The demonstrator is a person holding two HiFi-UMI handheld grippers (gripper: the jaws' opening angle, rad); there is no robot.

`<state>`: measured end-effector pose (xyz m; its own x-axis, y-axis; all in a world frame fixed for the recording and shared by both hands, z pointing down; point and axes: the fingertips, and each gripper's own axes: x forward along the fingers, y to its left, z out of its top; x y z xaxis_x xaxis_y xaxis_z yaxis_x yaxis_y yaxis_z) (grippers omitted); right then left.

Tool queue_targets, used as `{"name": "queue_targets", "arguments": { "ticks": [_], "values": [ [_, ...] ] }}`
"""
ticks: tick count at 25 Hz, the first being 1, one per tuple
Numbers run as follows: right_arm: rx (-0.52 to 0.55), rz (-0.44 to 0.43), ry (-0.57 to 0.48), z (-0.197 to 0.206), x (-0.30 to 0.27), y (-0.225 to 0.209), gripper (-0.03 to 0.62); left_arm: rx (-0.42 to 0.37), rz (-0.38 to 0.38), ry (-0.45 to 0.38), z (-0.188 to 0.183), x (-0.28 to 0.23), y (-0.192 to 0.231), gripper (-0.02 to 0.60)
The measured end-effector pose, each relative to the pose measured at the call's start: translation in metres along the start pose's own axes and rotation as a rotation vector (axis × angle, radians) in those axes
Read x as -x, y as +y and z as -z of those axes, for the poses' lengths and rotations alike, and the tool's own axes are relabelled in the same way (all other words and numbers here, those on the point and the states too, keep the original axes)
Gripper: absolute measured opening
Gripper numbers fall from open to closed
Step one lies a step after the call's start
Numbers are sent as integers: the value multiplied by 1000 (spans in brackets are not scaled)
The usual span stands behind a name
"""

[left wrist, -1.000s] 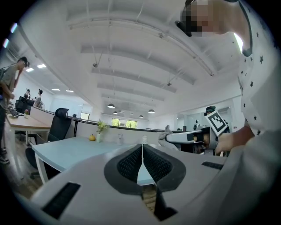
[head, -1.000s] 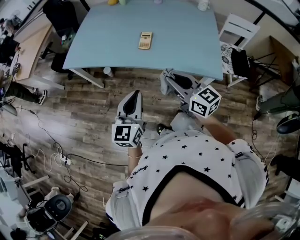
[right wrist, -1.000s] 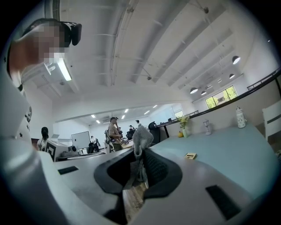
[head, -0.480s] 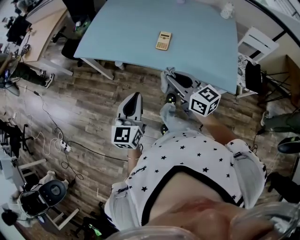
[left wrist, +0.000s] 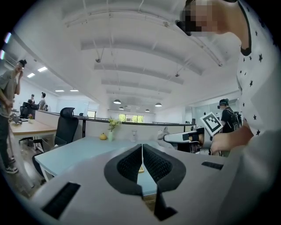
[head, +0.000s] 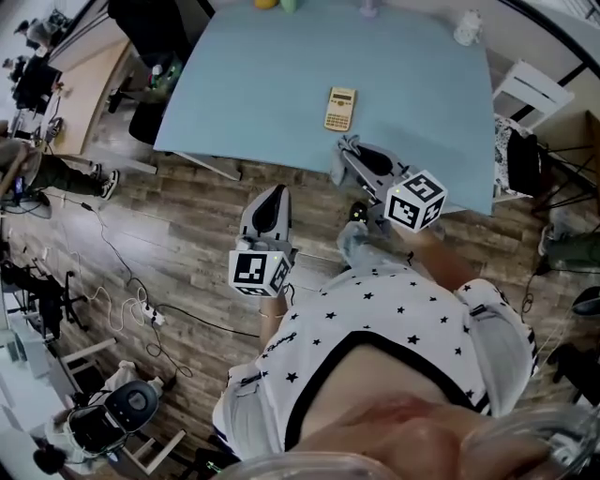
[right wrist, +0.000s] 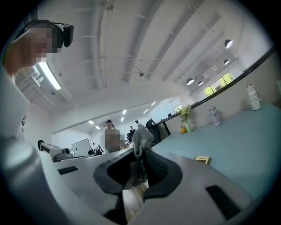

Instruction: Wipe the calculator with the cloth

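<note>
A beige calculator (head: 340, 109) lies flat near the middle of the light blue table (head: 253, 84). It also shows in the right gripper view as the calculator (right wrist: 202, 159), ahead and to the right. My right gripper (head: 344, 153) reaches over the table's near edge, just short of the calculator. It is shut on a grey cloth (right wrist: 141, 141), which bunches up above the jaws. My left gripper (head: 273, 195) hangs over the wooden floor in front of the table. Its jaws are pressed together with nothing between them, as the left gripper (left wrist: 142, 160) shows in its own view.
A white bottle (head: 467, 26), a small vase (right wrist: 213, 116) and yellow objects (head: 266, 4) stand along the table's far edge. A white chair (head: 528, 98) is at the right and a black office chair (head: 155, 33) at the left. Cables (head: 127, 295) run over the floor.
The table and calculator have drawn closer in the head view. The right gripper with the cloth has moved from in front of the table to over its near edge. The left gripper stays shut.
</note>
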<state>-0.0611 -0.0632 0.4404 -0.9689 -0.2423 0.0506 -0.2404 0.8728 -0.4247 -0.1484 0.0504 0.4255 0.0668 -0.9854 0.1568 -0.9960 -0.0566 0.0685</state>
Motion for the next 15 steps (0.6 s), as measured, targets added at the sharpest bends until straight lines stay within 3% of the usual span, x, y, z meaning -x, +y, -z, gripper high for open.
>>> {"name": "queue_targets", "arguments": {
  "ticks": [15],
  "values": [
    [-36,111,-54,-42,-49,-99,48,-36,98,39,-23,-117,48,31]
  ]
}}
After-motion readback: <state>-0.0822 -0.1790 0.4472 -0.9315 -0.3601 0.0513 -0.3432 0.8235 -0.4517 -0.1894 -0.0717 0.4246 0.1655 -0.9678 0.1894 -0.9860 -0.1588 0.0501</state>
